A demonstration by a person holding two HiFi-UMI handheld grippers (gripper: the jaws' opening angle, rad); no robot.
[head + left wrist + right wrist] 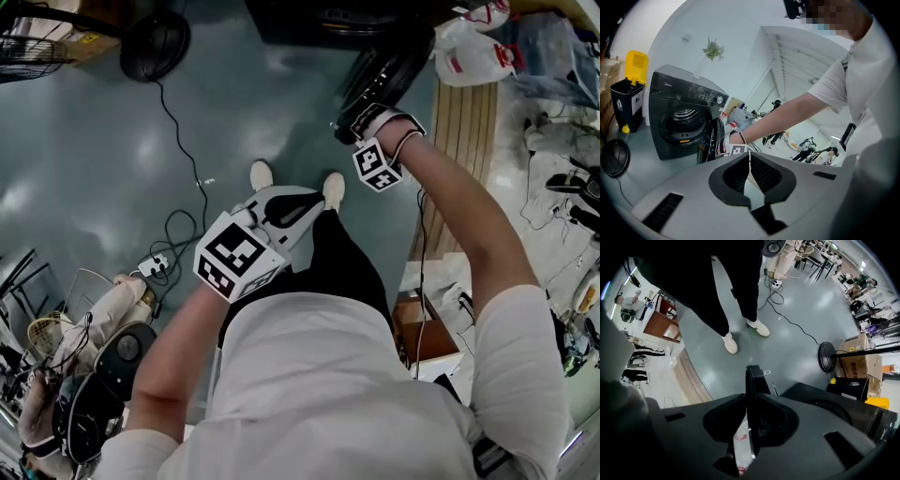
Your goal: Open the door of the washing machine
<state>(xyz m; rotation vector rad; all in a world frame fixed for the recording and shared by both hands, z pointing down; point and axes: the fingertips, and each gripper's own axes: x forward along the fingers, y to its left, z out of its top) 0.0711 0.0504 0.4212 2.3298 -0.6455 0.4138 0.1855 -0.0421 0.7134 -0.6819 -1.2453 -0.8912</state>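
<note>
The dark grey washing machine (pixel 670 101) stands ahead in the left gripper view, its drum opening (pixel 684 124) uncovered. Its round door (pixel 710 140) is swung out on edge toward me. In the head view the door (pixel 384 66) shows as a dark slab at the top. My right gripper (pixel 352 127) points steeply down onto its rim. In the right gripper view the door edge (pixel 752 380) runs between the jaws, and my right gripper (pixel 749 401) is shut on it. My left gripper (pixel 305 204) hangs in front of my body, well short of the machine. Its jaws are together on nothing (pixel 749 161).
A black fan base (pixel 155 42) and a cable (pixel 187 159) lie on the grey-green floor to the left. The cable leads to a power strip (pixel 155 265). A white plastic bag (pixel 469 52) and a wooden ramp (pixel 469 141) sit to the right. A yellow-lidded bin (pixel 626 93) stands beside the machine.
</note>
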